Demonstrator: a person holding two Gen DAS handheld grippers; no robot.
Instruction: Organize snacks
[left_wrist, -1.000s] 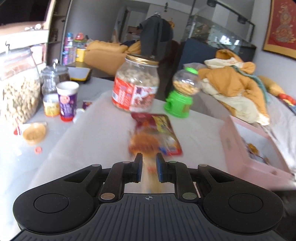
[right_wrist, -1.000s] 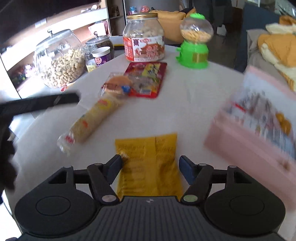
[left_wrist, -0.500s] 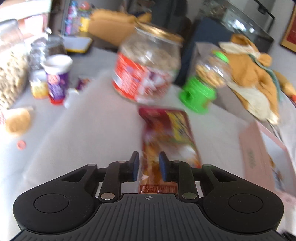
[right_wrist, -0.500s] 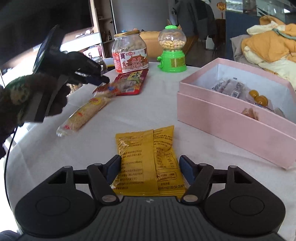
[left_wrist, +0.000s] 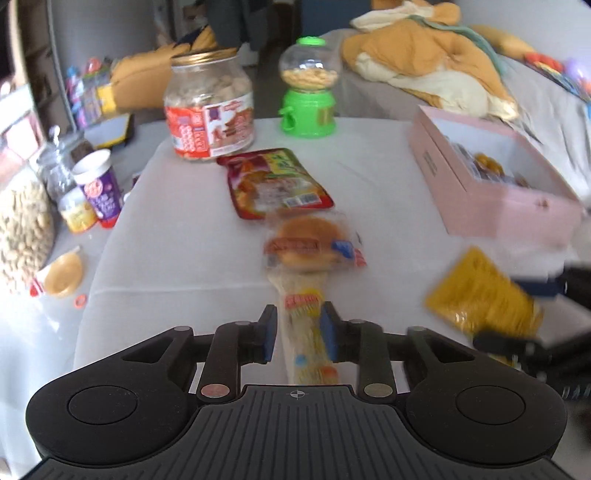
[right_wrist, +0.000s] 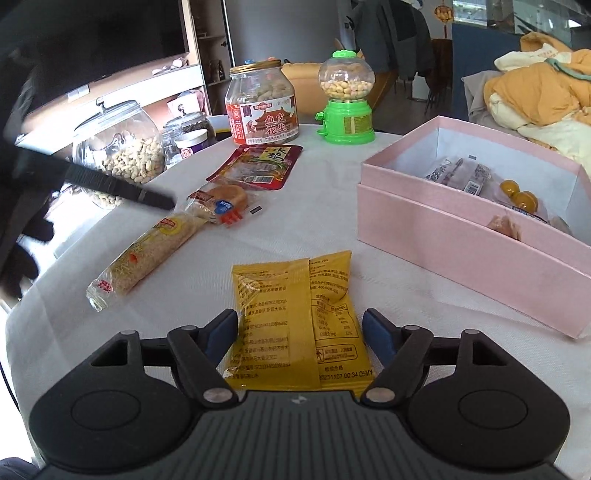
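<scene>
The left gripper (left_wrist: 298, 334) straddles a long clear-wrapped cracker tube (left_wrist: 303, 332), jaws apart. A wrapped round bun (left_wrist: 309, 244) lies at twelve o'clock from it, a blurred yellow foil packet (left_wrist: 480, 295) at three.

The left gripper (left_wrist: 298, 329) hangs low over the near edge of the tabletop, fingers parted a little. The right gripper (right_wrist: 300, 334) sits beside it, jaws spread wide, both pointing forward.

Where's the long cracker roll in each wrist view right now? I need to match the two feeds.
Left wrist: long cracker roll bottom centre, between the left gripper fingers.
Right wrist: roll at left, lying diagonally on the table.
Shared landmark: green candy dispenser, at the table's far edge.
</scene>
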